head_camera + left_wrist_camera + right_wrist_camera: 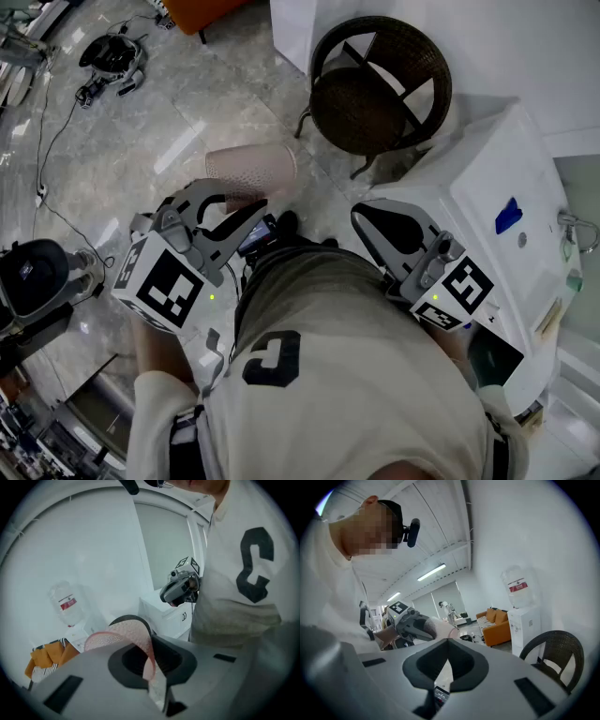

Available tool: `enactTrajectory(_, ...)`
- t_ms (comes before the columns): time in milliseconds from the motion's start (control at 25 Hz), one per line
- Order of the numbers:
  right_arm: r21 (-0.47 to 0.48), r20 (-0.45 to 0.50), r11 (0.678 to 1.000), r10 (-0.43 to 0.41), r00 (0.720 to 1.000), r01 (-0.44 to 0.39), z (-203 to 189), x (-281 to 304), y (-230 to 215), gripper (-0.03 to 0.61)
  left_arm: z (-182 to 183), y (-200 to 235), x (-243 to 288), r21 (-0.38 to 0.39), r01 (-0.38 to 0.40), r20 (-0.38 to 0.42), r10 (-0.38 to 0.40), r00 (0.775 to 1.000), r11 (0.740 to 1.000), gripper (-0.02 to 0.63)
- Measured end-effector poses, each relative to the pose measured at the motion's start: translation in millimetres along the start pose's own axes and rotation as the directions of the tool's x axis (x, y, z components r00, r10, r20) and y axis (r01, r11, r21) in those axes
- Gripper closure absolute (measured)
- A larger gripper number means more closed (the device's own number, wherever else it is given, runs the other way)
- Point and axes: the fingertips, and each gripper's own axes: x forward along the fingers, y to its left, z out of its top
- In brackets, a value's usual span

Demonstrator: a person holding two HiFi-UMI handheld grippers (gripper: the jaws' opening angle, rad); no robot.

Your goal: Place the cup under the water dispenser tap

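On our left is the shiny grey floor [141,150]. Our left gripper [251,204] squeezes the pink cup [251,167] by its wall, up above the floor. Farther off stands a brown chair [380,89]. Our right gripper [371,221] is pinched together with nothing in it, near a white cabinet [478,178].

Cup [251,167]: pink, dimpled, matt, looks like paper. My left tool [151,657] and right tool [446,643]: smooth matt grey plastic. Floor [141,141]: glossy polished stone tile. Chair [380,89]: dark woven wicker, rough. My shirt [356,375]: matt cloth.
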Motion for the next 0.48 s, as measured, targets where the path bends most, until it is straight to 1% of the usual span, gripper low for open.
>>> enactTrajectory(40,0.021,-0.010,1.000,0.009,1.000,-0.009,0,-9,1,0.551,6,-5,11,-0.069,-0.026,-0.010,0.025,1.000,0.997,0.541)
enactTrajectory(80,0.041,-0.019,0.999,0.017,1.000,-0.016,-1,-17,3,0.551,11,-10,21,-0.139,-0.050,-0.019,0.047,0.999,0.989,0.541)
enactTrajectory(160,0.070,-0.029,0.997,0.026,0.999,-0.023,-5,-32,6,0.551,20,-23,38,-0.267,-0.069,-0.016,0.067,0.998,0.961,0.541)
enactTrajectory(200,0.079,-0.031,0.997,0.028,0.999,-0.025,-8,-38,8,0.552,25,-31,44,-0.313,-0.060,0.000,0.063,0.998,0.948,0.541)
enactTrajectory(240,0.087,-0.031,0.996,0.032,0.999,-0.029,-10,-43,10,0.551,31,-39,47,-0.337,-0.049,0.015,0.057,0.998,0.940,0.541)
enactTrajectory(280,0.092,-0.032,0.995,0.036,0.999,-0.033,-12,-49,11,0.551,36,-45,51,-0.340,-0.043,0.019,0.052,0.998,0.939,0.541)
enactTrajectory(400,0.094,-0.019,0.995,0.038,0.999,-0.036,-14,-62,9,0.551,48,-55,64,-0.277,-0.065,-0.014,0.064,0.998,0.959,0.541)
enactTrajectory(480,0.101,0.000,0.994,0.038,0.999,-0.038,-14,-70,7,0.551,57,-59,70,-0.261,-0.071,-0.014,0.070,0.997,0.963,0.542)
